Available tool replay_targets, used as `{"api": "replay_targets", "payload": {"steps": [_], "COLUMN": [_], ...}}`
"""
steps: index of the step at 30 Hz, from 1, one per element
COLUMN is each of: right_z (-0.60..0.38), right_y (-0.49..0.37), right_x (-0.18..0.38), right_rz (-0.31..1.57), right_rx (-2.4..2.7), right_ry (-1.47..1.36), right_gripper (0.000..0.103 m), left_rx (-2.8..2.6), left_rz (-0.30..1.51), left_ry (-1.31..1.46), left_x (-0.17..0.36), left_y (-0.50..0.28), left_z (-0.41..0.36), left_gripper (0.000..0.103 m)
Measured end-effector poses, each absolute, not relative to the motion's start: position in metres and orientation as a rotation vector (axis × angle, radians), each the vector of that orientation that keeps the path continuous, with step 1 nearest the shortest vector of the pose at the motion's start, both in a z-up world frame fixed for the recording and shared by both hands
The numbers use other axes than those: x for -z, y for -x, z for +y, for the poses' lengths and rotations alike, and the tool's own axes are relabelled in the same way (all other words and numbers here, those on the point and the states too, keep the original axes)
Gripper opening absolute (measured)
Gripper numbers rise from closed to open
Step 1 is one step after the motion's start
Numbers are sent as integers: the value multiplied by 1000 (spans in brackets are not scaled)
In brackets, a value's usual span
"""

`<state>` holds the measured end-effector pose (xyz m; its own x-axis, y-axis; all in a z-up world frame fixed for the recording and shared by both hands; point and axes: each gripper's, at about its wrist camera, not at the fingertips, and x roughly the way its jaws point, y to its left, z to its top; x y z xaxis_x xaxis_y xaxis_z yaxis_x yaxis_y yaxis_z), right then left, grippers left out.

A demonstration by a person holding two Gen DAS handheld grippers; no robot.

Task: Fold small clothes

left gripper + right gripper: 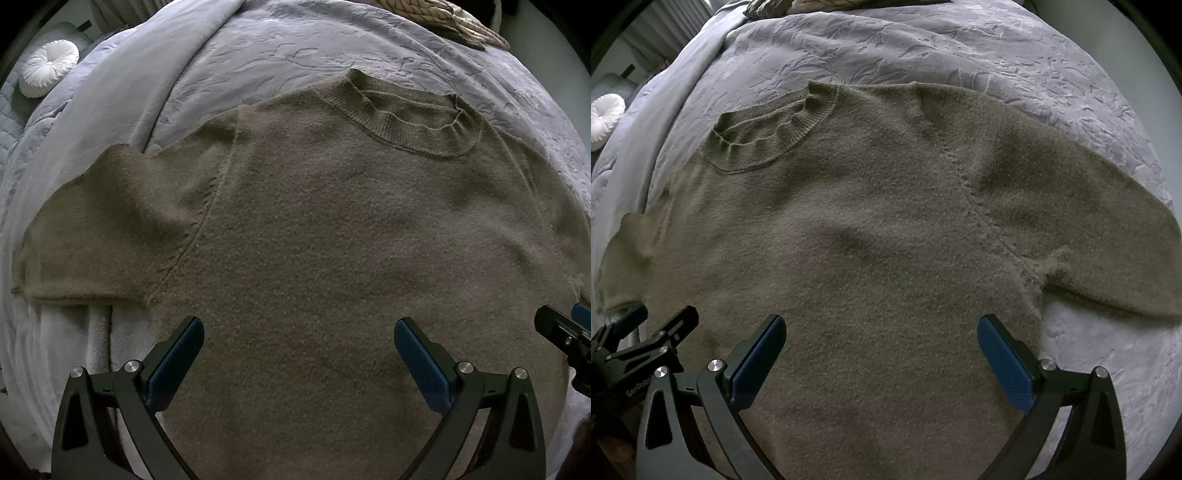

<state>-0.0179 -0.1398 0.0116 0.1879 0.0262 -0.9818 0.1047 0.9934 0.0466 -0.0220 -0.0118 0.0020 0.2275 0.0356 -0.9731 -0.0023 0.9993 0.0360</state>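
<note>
An olive-brown knit sweater (314, 221) lies flat, front up, on a grey bed cover (295, 48), ribbed collar (417, 125) at the far side. Its left sleeve (110, 225) spreads out to the left. In the right wrist view the sweater (868, 240) fills the middle, with its right sleeve (1089, 236) spread to the right. My left gripper (299, 328) is open and empty above the sweater's lower body. My right gripper (881, 326) is open and empty above the lower body too. Each gripper shows at the other view's edge: the right one (565, 328), the left one (646, 332).
A round white pleated cushion (48, 68) lies at the far left, also in the right wrist view (604, 116). A beige braided item (443, 18) lies at the bed's far edge. A smooth pale sheet (122, 85) runs down the left side. Embossed cover (1108, 369) lies right of the sweater.
</note>
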Motion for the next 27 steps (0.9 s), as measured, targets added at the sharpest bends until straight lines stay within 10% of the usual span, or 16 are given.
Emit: {"api": "replay_targets", "payload": {"steps": [27], "right_z": [-142], "right_y": [27], "right_x": [-15], "right_rz": [1373], "right_rx": [50], "right_ry": [-119], "right_gripper": [103], "left_rx": [-30], "left_rz": [1342], "left_ry": [-35], "left_x": [-2], "left_y": [24], "left_z": [-14], "left_gripper": [103]}}
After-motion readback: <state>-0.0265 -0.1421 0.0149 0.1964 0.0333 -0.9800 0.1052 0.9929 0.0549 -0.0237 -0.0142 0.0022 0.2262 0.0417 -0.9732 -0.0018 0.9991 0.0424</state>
